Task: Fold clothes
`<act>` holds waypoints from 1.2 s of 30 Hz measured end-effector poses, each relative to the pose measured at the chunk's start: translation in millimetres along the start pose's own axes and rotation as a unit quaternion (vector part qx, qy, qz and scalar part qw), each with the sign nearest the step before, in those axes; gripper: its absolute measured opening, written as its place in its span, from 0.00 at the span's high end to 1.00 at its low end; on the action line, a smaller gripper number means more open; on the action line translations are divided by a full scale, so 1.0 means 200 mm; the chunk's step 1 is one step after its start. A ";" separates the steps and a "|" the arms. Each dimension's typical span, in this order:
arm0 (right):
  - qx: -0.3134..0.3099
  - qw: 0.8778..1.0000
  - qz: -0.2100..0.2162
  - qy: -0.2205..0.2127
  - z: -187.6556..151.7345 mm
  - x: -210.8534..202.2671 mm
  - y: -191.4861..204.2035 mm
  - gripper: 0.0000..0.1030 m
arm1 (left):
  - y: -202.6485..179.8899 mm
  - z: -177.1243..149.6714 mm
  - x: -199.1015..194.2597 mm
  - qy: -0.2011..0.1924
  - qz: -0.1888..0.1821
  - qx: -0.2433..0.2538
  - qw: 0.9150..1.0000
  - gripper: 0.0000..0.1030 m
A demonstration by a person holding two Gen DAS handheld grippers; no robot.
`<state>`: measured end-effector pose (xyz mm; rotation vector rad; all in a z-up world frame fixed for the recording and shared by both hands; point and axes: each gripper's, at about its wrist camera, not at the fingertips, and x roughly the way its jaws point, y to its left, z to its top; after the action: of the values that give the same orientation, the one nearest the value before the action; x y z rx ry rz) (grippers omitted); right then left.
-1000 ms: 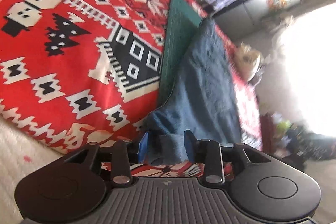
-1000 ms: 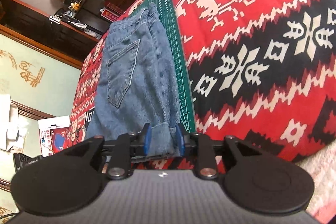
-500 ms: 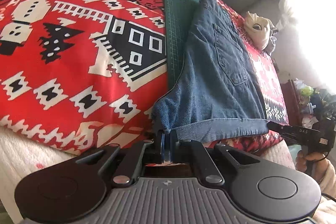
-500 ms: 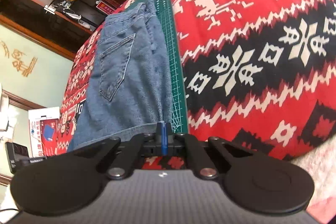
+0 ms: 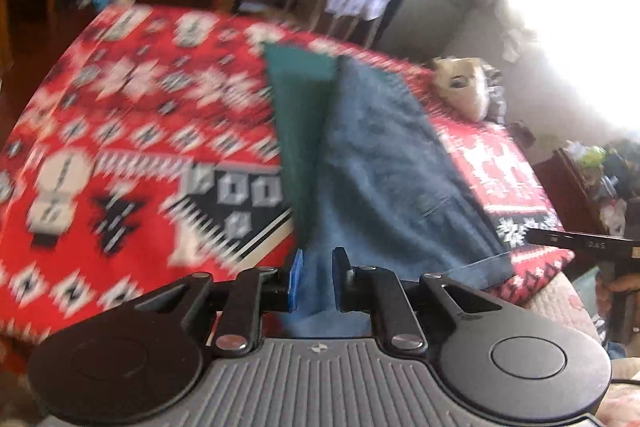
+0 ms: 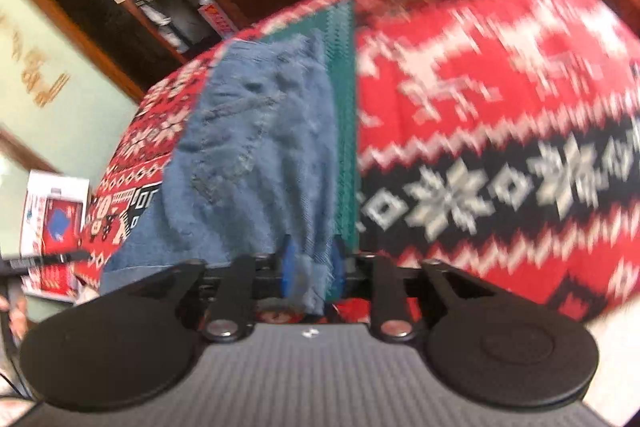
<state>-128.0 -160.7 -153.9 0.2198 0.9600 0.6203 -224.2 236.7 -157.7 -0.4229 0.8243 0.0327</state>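
Both hand-held grippers, left (image 5: 316, 281) and right (image 6: 311, 273), stand parted around the denim shorts' (image 5: 384, 179) hem corners.

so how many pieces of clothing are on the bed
1: blue denim shorts lying partly on the green mat, the near hem between both tools. A white garment hangs in the background; others may be hidden.

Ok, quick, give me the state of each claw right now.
Left claw: open, jaws apart with the hem of the denim shorts between them.
Right claw: open, jaws apart around the other hem corner.
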 end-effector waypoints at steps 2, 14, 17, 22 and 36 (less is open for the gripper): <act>-0.048 0.999 -0.003 -0.013 0.02 0.00 0.10 0.65 | -0.09 0.02 0.06 -0.004 -0.009 0.022 1.000 0.60; -0.197 0.978 -0.039 -0.052 -0.03 0.22 0.45 0.22 | -0.33 -0.03 0.47 0.000 0.010 0.102 0.995 0.65; -0.227 0.971 -0.044 -0.059 -0.07 0.30 0.49 0.38 | -0.30 -0.05 0.50 0.006 0.018 0.095 0.995 0.70; -0.237 0.970 -0.050 -0.034 -0.11 0.42 0.50 0.84 | -0.25 -0.06 0.50 0.003 0.028 0.097 0.995 0.85; -0.164 0.982 -0.074 -0.052 0.11 0.33 0.25 0.87 | -0.21 0.02 0.44 -0.004 0.013 0.049 0.999 0.88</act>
<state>-101.4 -80.6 -165.2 -0.1114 0.7519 0.6148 -153.6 188.8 -203.1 -0.3195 0.8202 0.0174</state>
